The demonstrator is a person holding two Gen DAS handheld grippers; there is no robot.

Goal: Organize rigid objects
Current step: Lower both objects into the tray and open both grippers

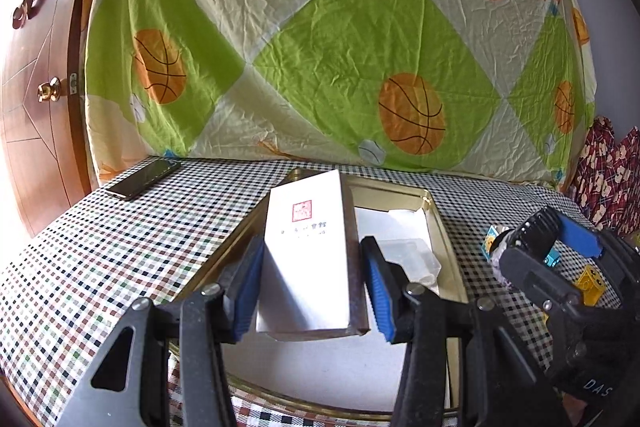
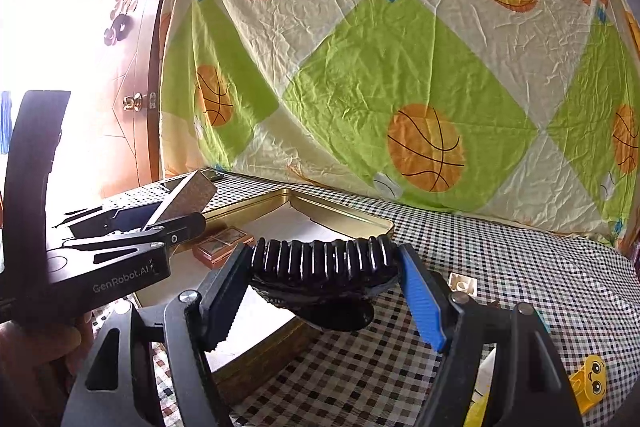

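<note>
Left tool [image 1: 312, 279] grips a white box [image 1: 306, 259] between its blue pads, holding it tilted above a shallow gold tin tray [image 1: 444, 227] that sits on the checkered tabletop [image 1: 100, 247]. Right tool [image 2: 324, 291] is closed on a black ribbed hair clip [image 2: 324, 263], raised over the tray's near edge. A clear plastic piece [image 1: 408, 255] lies inside the tray on its white lining. A dark phone [image 1: 142, 179] rests at the tabletop's far left corner. Small yellow toy blocks [image 1: 590, 285] lie on the cloth to the right. A bedsheet printed with basketballs [image 1: 320, 27] hangs behind.
</note>
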